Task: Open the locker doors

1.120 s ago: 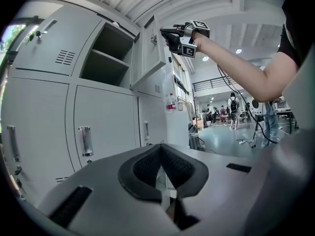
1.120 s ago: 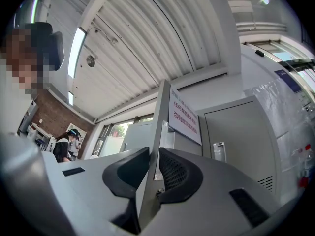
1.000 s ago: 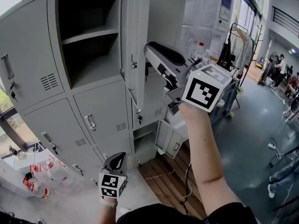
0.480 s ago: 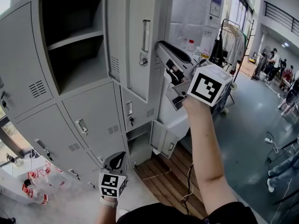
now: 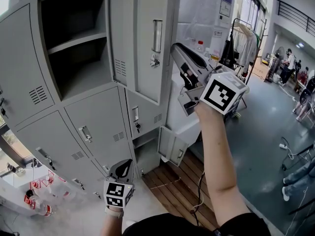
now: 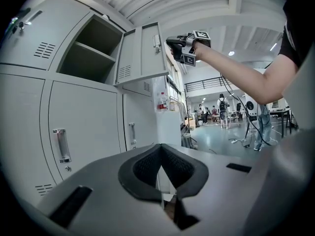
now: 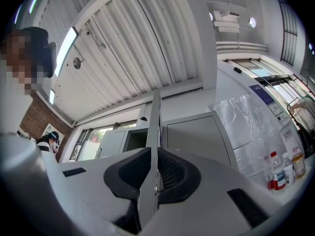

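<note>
**A:** Why are the right tongs (image 7: 153, 167) up at the side of the open grey metal locker door (image 5: 145, 43) and not on its recessed handle (image 5: 157, 35)?

**B:** They pinch the door's thin free edge (image 7: 155, 127). The right gripper view shows that edge running straight up between the two dark pads (image 7: 173, 173), both pressed to it. The jaws have just been closing on it. An edge hold sits far from the hinge, so I judge it is there to steer the swing, not to unlatch.

**A:** And the door itself?

**B:** It is swung well out from the bank of grey lockers, handle face toward the head camera. The dark compartment and its single shelf (image 5: 78, 37) lie exposed to the left of it.

**A:** The left tongs (image 6: 161, 154)?

**B:** They are low, near the bottom of the head view, with the jaws together and nothing between them. They point about level towards a closed lower door (image 6: 83, 127) with a bright bar handle (image 6: 60, 145). My guess is that they wait there to be clear of the swinging door and near one yet to be opened.

**A:** How much is left?

**B:** Most of it, I think. The doors under the open compartment (image 5: 96, 124) and the tall one left of it (image 5: 24, 77) are shut. A small door near the floor (image 5: 173, 149) looks ajar, though I can't be sure.
</note>
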The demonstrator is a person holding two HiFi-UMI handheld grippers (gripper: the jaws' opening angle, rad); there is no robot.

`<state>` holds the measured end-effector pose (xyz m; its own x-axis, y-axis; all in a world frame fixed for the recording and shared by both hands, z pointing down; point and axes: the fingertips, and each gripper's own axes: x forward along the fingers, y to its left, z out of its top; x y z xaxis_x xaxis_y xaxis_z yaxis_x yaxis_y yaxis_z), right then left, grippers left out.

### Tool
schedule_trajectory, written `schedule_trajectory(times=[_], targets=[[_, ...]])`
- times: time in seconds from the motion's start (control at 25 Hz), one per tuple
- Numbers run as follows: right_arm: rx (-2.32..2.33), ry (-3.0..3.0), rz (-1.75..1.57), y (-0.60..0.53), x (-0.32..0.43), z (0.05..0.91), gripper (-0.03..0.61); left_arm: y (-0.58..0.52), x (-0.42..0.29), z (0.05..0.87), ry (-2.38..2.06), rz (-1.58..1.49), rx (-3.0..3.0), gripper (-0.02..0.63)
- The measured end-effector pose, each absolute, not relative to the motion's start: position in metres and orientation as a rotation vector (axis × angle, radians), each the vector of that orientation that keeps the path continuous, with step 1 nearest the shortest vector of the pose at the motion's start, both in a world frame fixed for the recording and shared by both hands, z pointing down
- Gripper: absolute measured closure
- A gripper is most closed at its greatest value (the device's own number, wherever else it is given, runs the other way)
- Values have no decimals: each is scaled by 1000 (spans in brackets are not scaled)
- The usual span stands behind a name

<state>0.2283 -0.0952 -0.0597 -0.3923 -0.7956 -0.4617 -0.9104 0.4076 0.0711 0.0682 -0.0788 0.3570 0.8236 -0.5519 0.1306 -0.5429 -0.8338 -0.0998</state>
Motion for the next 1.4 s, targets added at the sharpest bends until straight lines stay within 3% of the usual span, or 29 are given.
schedule_trajectory(times=[0.4,1.0,1.4], targets=[[-1510,2302,398,-66,226,10,513,-63,71,356,816,-179,-2989,597],[-1773,2366,144,-26,194,233,517,-40,63,381,737,-149,-3070,597],[-1802,2525,13,-1,145,326,518,-26,44,398,742,-166,-3065,597]])
